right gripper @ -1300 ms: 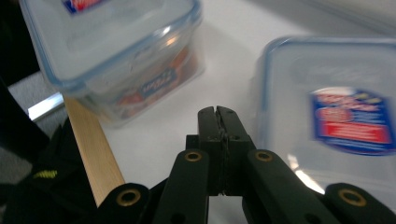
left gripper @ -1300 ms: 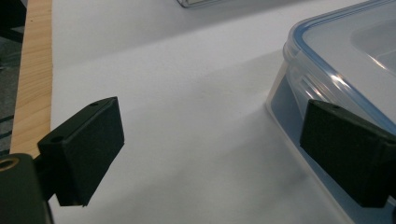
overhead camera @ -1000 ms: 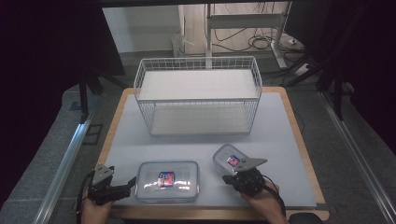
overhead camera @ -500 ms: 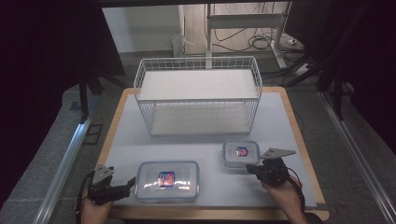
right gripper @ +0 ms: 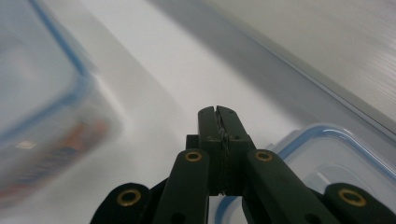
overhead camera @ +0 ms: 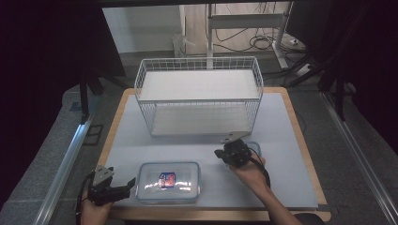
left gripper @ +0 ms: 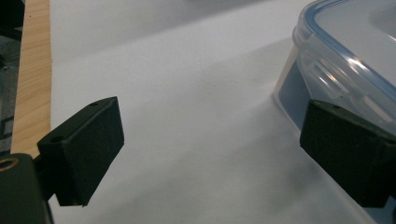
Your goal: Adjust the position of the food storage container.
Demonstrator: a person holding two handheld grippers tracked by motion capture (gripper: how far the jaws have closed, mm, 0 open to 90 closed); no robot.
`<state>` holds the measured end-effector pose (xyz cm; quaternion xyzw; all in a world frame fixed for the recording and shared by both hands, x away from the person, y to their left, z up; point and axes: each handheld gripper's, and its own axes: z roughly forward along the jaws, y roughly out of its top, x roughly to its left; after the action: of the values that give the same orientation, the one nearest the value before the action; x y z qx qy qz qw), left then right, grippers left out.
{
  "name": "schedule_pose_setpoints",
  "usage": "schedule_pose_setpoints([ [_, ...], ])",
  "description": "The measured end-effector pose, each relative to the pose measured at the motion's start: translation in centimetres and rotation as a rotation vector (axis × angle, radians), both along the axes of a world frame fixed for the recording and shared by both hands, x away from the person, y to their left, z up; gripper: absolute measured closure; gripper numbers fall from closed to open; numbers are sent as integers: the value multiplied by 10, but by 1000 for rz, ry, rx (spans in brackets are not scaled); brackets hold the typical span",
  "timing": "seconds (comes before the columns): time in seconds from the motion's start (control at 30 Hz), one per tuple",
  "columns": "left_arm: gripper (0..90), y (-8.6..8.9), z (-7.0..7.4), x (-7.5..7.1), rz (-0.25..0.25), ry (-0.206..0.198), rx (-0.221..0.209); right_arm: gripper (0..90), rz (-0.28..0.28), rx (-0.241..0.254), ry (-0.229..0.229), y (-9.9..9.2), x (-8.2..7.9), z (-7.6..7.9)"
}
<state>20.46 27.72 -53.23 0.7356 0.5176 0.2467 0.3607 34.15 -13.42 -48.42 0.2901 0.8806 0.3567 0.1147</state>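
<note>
Honestly nothing readable here. The big lidded container (overhead camera: 169,182) at the front of the counter (overhead camera: 281,140) has a red, white and blue label (overhead camera: 167,180) showing through its clear lid, but it's way too small and blurry to make out any words, brand or numbers. No other text or signs anywhere.

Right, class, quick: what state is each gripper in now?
Left gripper: open, holding nothing, beside the large box.
Right gripper: shut, empty, above the small box.
</note>
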Motion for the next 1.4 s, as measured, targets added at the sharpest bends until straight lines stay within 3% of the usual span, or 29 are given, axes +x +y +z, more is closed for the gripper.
schedule_pose_setpoints([
  [0.03,62,0,-1,0,-2,-3,0,898,-6,-35,-9,2,1,-3],
  [0.07,60,0,-1,0,-2,-6,1,900,-7,-39,-19,-1,1,-7],
  [0.13,57,-1,-1,0,-5,-12,-6,900,-19,-2,3,-6,2,-7],
  [0.2,54,-1,-1,0,-3,-12,-9,900,-33,-24,-34,-11,1,-3],
  [0.5,56,1,-2,1,3,12,-25,900,-87,30,-27,-47,-6,4],
  [0.6,57,0,-2,1,-1,16,-27,900,-141,-30,-79,-61,-9,8],
  [0.63,58,0,-2,1,-1,17,-27,900,-167,30,-37,-71,-7,8],
  [0.73,59,-1,-3,2,-2,22,-23,900,-155,45,-40,-72,-8,9],
  [0.83,59,-1,-3,3,-5,30,-14,900,-99,58,-23,-53,-8,7],
  [0.97,60,-1,-2,2,-6,30,-13,900,-62,-18,-16,-29,-3,-7],
  [1.07,60,1,-1,1,2,40,-27,900,-74,-50,-23,-26,-3,-9],
  [1.13,61,2,-1,1,7,48,-44,900,-92,-96,-55,-29,-5,-9],
  [1.27,55,3,0,1,8,59,-50,900,-140,-102,-37,-49,-5,-10],
  [1.3,51,3,0,1,3,74,-42,900,-151,-100,-35,-53,-4,-10],
  [1.33,32,4,1,1,-8,81,-45,900,-161,-60,-23,-62,-5,-9],
  [1.4,33,4,2,-1,-26,90,-47,900,-158,-48,-28,-64,-6,-7],
])
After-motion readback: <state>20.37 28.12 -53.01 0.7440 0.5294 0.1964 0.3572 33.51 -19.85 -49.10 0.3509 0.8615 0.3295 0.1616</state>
